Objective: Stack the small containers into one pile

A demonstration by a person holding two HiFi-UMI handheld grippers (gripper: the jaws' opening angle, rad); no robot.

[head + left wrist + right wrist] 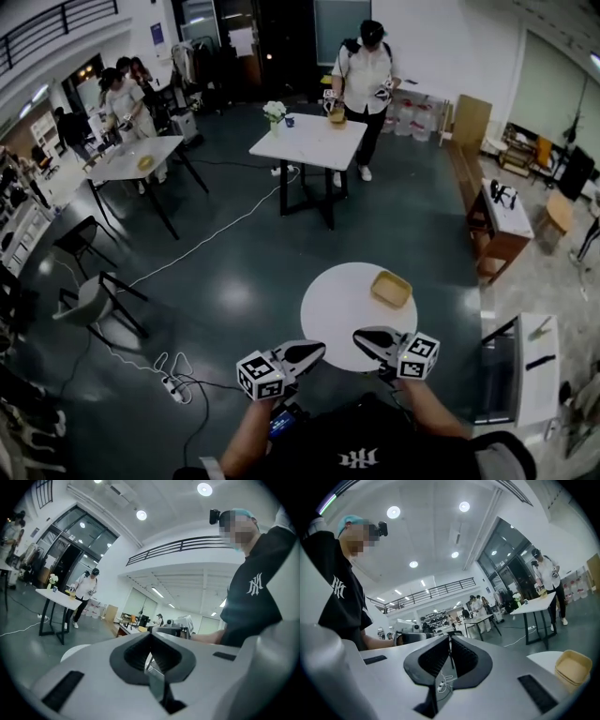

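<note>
A tan pile of small containers (pixel 391 289) sits on the right part of the round white table (pixel 342 305). In the right gripper view the pile (pixel 573 667) lies low at the far right on the table's edge (pixel 541 660). Both grippers hang over the table's near edge, held level with their tips turned toward each other. My left gripper (pixel 321 350) is shut with nothing in it, its jaws meeting (pixel 151 638). My right gripper (pixel 357 336) is also shut and empty (pixel 450 640). Neither touches the pile.
A square white table (pixel 309 141) with a person at it stands farther back, and another table (pixel 131 161) with people is at the left. A chair (pixel 94 300) and a floor cable with a power strip (pixel 173 384) lie left. A white cabinet (pixel 525 366) stands right.
</note>
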